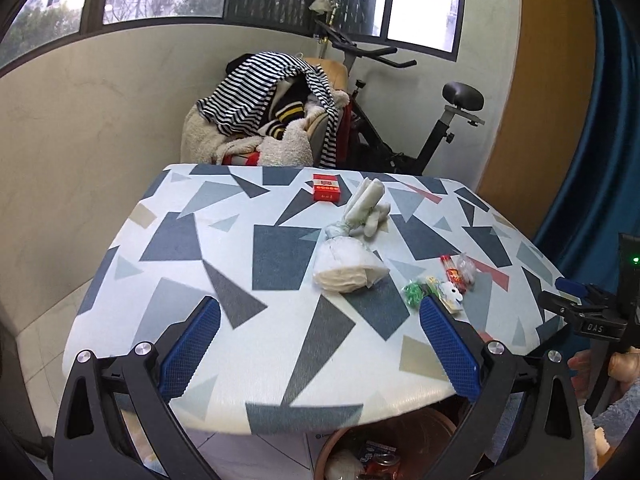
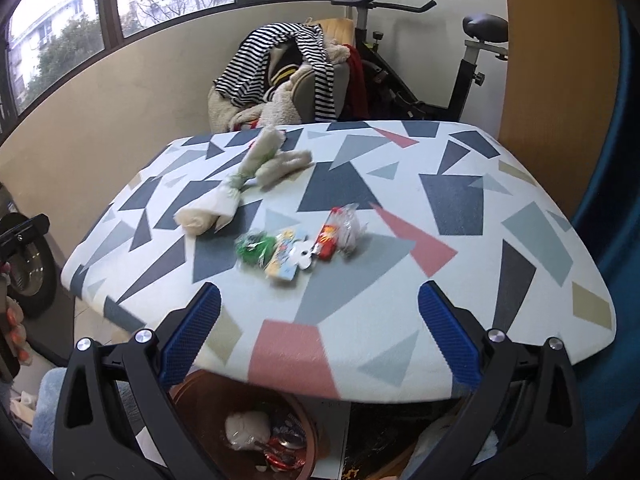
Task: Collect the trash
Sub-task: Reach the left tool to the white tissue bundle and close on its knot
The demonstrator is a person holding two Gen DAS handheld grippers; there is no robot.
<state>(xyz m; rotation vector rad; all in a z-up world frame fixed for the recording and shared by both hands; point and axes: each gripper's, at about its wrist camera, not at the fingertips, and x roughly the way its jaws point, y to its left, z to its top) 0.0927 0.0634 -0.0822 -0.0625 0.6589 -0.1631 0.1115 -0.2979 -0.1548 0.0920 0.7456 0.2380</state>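
Hovering over the near edge of the worktop [image 1: 120, 288], the left gripper [image 1: 320, 344] and the right gripper [image 2: 320, 332] both have their jaws spread wide and hold nothing. The trash lies on the patterned cover, well ahead of both. A tied white plastic bag [image 1: 348, 268] sits near the middle, with its twisted handles pointing to the far side. Just to its right there is a green wrapper [image 2: 252, 246], a small yellow packet [image 2: 284, 260] and a red wrapper with clear film [image 2: 340, 232], all close together, some touching. A red box [image 1: 326, 188] stands alone near the far edge and shows only in the left view. Under the near edge a brown bin [image 2: 308, 432] already holds some crumpled paper and wrappers. I think it stands there so that the trash can be dropped straight down from the edge. The open jaws suggest that the next grasp is being prepared. The wrapper group lies almost straight ahead of the right gripper, so it seems the likely target. The thin film may slip or crumple when pinched.
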